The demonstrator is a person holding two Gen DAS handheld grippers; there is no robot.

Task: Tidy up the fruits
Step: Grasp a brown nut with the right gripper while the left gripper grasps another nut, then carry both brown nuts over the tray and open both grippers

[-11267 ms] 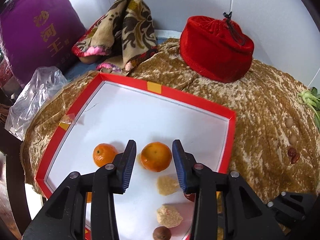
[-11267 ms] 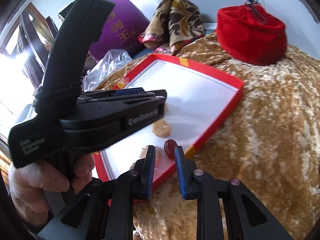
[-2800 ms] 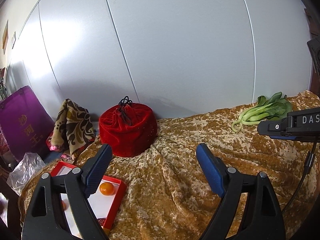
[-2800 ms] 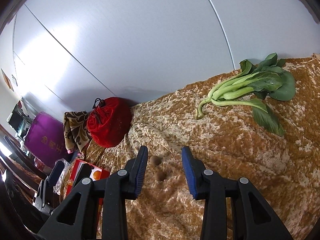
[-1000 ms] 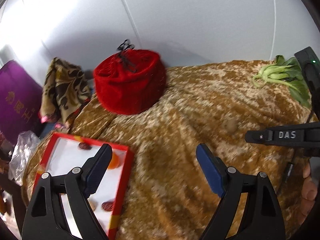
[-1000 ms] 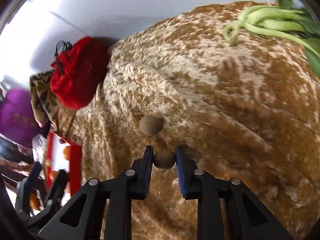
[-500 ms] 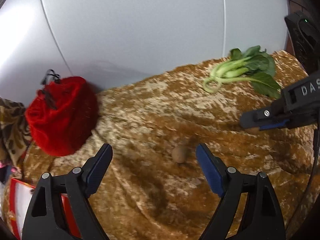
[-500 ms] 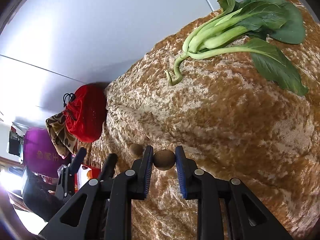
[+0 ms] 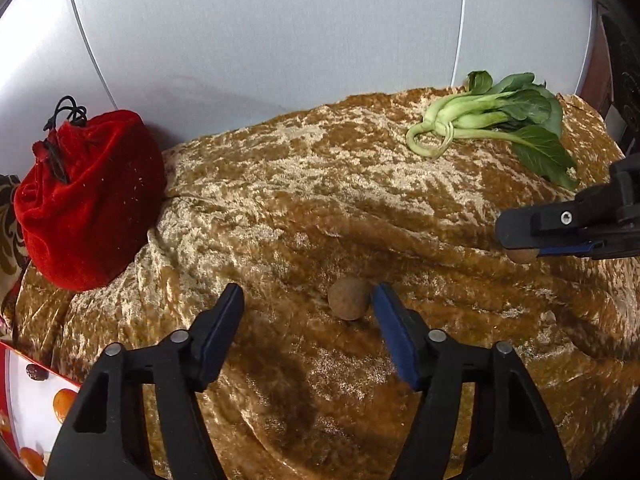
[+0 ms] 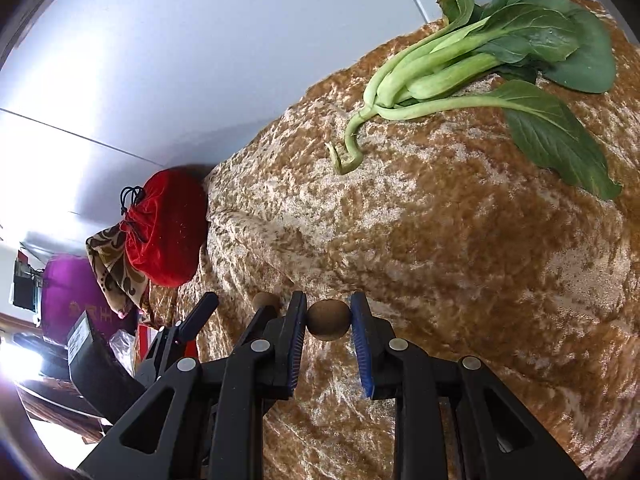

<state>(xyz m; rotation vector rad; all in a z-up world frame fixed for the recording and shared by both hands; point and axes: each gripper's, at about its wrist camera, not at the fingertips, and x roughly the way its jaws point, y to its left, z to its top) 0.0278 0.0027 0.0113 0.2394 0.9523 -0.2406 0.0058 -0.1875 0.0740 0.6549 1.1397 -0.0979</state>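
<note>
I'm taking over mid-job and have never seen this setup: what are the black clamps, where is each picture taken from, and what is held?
There is no robot arm. A person holds a hand-held gripper in each hand, and each carries a fisheye camera that looks forward along its two blue-padded fingers. One picture comes from the left tool, the other from the right.

The left hand-held gripper is open and holds nothing; a small brown fruit lies on the gold cloth between its fingers, nearer the right one.

The right hand-held gripper is shut on a second brown fruit.

Also on the cloth: a leafy green vegetable and a red velvet pouch by the wall. At the lower left, a corner of a red-edged tray shows oranges inside.
</note>
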